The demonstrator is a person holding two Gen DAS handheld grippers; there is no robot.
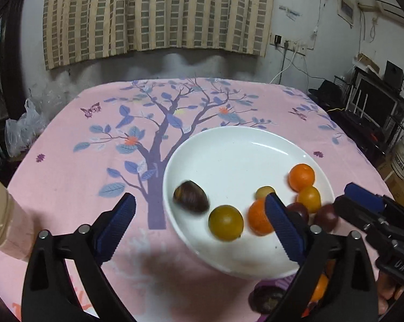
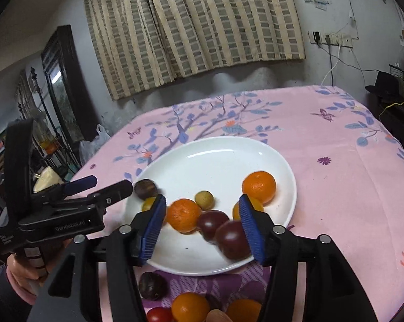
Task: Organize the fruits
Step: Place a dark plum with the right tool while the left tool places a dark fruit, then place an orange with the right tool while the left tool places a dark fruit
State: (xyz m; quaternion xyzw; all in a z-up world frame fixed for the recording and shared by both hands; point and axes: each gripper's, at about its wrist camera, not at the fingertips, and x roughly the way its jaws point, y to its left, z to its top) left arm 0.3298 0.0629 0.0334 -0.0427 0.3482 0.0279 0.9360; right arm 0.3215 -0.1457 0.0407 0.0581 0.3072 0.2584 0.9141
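Fruit [image 2: 184, 214] lies in the white plate [image 2: 255, 153] on your pink-clothed bench [image 2: 349, 187], more loose just before its near rim, while your left hand-held gripper [image 1: 200, 224] and right hand-held gripper [image 2: 203, 232] both hover spread, gripping nothing.

- Glossy white glazed plate [image 2: 279, 158]; soft matt pink printed tablecloth [image 2: 336, 187]
- Dimpled orange peel on mandarin [image 2: 259, 186]; smooth shiny dark plum [image 2: 232, 238]
- Ribbed blue rubbery pads [image 2: 251, 230]; matt black plastic left gripper [image 1: 199, 228]

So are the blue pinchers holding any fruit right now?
No, the left gripper and right gripper are both open and holding nothing; the fruit lies loose in the white plate.
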